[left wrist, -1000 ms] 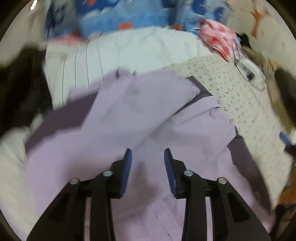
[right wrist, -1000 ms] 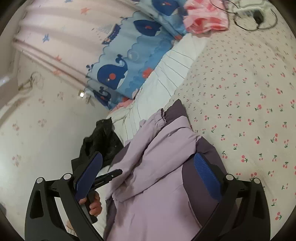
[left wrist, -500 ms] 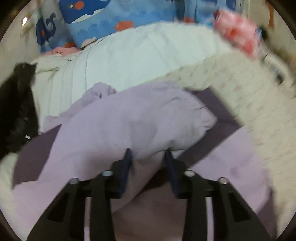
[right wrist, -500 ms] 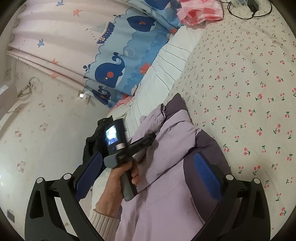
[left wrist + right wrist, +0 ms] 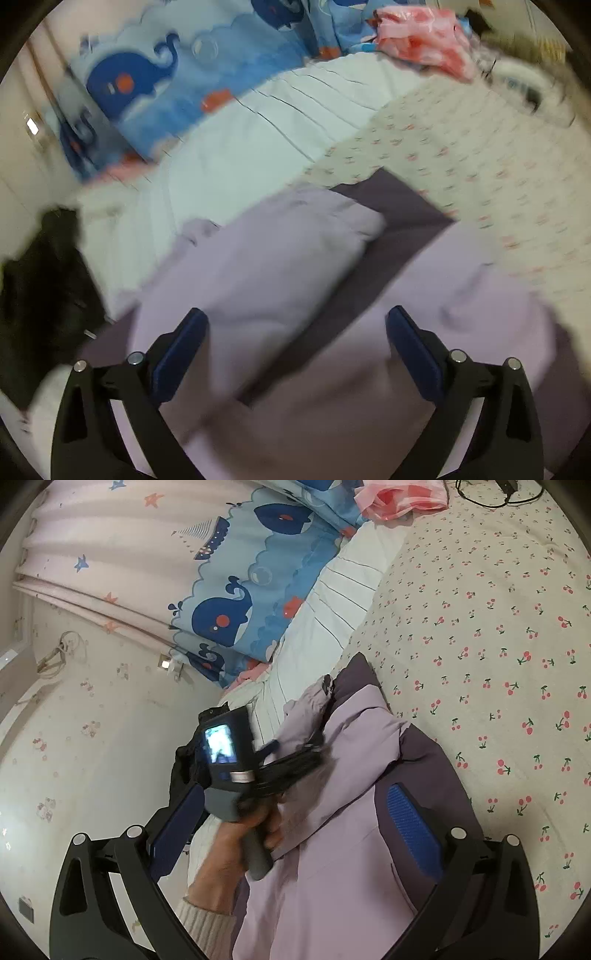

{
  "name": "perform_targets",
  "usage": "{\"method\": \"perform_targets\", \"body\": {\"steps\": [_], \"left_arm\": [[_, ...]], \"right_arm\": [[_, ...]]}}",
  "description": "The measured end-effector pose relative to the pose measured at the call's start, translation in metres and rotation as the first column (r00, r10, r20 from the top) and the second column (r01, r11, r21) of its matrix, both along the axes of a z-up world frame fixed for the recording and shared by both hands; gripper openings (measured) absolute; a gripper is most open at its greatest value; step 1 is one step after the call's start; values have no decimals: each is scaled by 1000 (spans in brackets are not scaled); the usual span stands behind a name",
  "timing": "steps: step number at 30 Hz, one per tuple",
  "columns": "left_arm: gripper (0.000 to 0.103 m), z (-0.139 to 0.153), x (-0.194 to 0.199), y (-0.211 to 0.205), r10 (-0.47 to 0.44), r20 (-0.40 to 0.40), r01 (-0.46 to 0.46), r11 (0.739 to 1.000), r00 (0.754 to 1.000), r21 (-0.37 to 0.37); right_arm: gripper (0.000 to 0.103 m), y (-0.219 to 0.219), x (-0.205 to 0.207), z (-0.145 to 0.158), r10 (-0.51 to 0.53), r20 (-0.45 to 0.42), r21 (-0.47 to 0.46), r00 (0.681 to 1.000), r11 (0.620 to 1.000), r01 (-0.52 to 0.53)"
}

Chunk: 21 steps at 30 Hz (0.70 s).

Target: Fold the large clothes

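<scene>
- Left claw: jaws spread wide, nothing between the pads. Half a second ago they were pinched on a lilac fold; they have just been opening, so that fold is released and lies where it was laid.
- Sleeve: the released lilac fold now rests across the jacket's body, its cuff end pointing toward the bed's far side, a dark purple panel showing beside it.
- Meaning for the task: in my judgement one fold-in step is finished; the rest of the garment is not yet folded.
- Jacket: lilac with purple panels, spread on the bed near its left edge, partly on the white quilt. It lies directly below and ahead of both claws.
- Right claw: spread, empty, hovering over the jacket's near part; pads clear of the cloth.
- Left hand: seen from the right wrist, gripping its tool's handle above the folded sleeve.
</scene>
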<state>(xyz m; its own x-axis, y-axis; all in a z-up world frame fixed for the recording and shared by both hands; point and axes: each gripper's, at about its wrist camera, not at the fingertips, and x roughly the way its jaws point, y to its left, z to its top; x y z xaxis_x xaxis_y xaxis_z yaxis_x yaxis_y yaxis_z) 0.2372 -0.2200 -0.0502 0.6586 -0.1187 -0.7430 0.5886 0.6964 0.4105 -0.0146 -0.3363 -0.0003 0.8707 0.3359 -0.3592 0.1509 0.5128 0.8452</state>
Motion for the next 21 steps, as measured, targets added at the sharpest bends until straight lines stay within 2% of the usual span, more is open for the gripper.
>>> {"method": "perform_targets", "body": {"steps": [1,2,3,4,5,6,8,10,11,13,15,16,17,19,20,21], "left_arm": [[94,-7,4,-3,17,4,-17,1000,1000,19],[88,-12,13,-2,56,-20,-56,998,998,-5],[49,-15,23,3,107,-67,-110,993,992,-44],[35,-15,33,10,157,-115,-166,983,981,-73],[30,-11,38,17,172,-142,-190,974,975,-127],[19,-3,44,27,202,-177,-235,953,963,-192],[16,20,48,51,213,-250,-292,894,944,-339],[16,50,44,73,196,-266,-304,829,944,-470],[16,74,39,88,166,-257,-286,778,952,-559],[16,119,24,110,123,-217,-241,690,968,-682],[16,146,9,120,68,-186,-186,636,980,-749],[16,152,3,122,46,-181,-169,623,982,-763],[16,154,-5,118,4,-183,-146,623,983,-769],[16,140,-21,104,-41,-198,-121,664,979,-738],[16,116,-30,85,-74,-228,-107,718,971,-688],[17,99,-36,76,-85,-259,-108,752,962,-650]], "right_arm": [[96,0,0,0,1,-1,1,1000,1000,-1],[96,0,1,0,1,-1,1,1000,1000,-1],[96,0,1,-1,3,-3,1,1000,1000,-3],[96,0,2,-1,8,-5,4,1000,1000,-8],[96,0,2,-1,11,-5,9,1000,1000,-11],[96,0,2,-1,14,-5,13,1000,1000,-14],[96,0,2,-1,17,0,17,1000,1000,-17],[96,-1,0,1,13,9,20,1000,1000,-13],[96,-2,-1,2,6,14,23,1000,1000,-6],[96,-4,-4,3,-8,20,26,1000,1000,8],[96,-6,-9,4,-36,30,28,999,999,35],[96,-8,-10,5,-44,35,27,998,999,43],[96,-9,-12,6,-53,39,24,998,998,52],[96,-13,-15,8,-76,47,12,996,997,76],[96,-14,-16,9,-85,48,10,995,996,85],[96,-15,-17,9,-91,46,7,995,996,91]]}}
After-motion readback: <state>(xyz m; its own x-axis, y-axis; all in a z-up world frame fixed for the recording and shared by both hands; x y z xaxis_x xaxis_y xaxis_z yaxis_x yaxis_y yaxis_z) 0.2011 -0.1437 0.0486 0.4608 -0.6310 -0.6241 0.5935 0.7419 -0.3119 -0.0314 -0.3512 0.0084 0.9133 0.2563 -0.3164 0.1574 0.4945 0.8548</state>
